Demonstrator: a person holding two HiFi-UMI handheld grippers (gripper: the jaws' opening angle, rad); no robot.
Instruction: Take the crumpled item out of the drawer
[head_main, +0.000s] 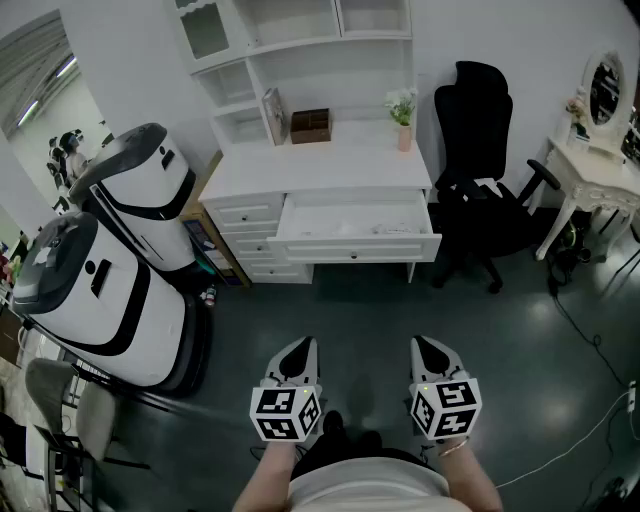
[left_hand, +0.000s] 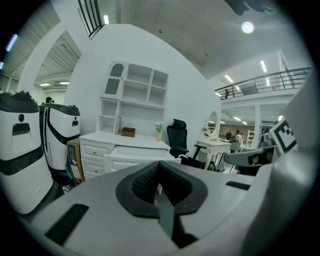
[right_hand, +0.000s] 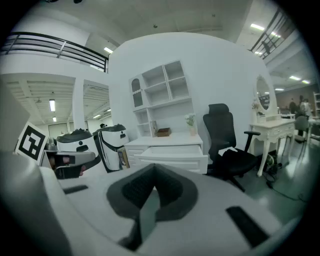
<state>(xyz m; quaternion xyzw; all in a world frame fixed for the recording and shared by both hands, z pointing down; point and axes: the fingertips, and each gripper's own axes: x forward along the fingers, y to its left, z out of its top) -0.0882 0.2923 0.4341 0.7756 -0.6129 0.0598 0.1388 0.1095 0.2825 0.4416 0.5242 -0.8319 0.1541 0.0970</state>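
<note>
Crumpled item: small pale wrinkled patch, too small to make out further. It lies in the pulled-out drawer, toward the right end. Desk top: brown box at the rear edge, flower vase near the rear right corner. Left gripper and right gripper: jaws closed together, nothing between them, both well apart from the desk.

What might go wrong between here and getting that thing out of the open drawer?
The open drawer juts from the desk; a gripper might knock its front on approach. The black chair stands close by and may crowd the right gripper. The drawer's contents look pale and faint from here, so a grab could miss.
</note>
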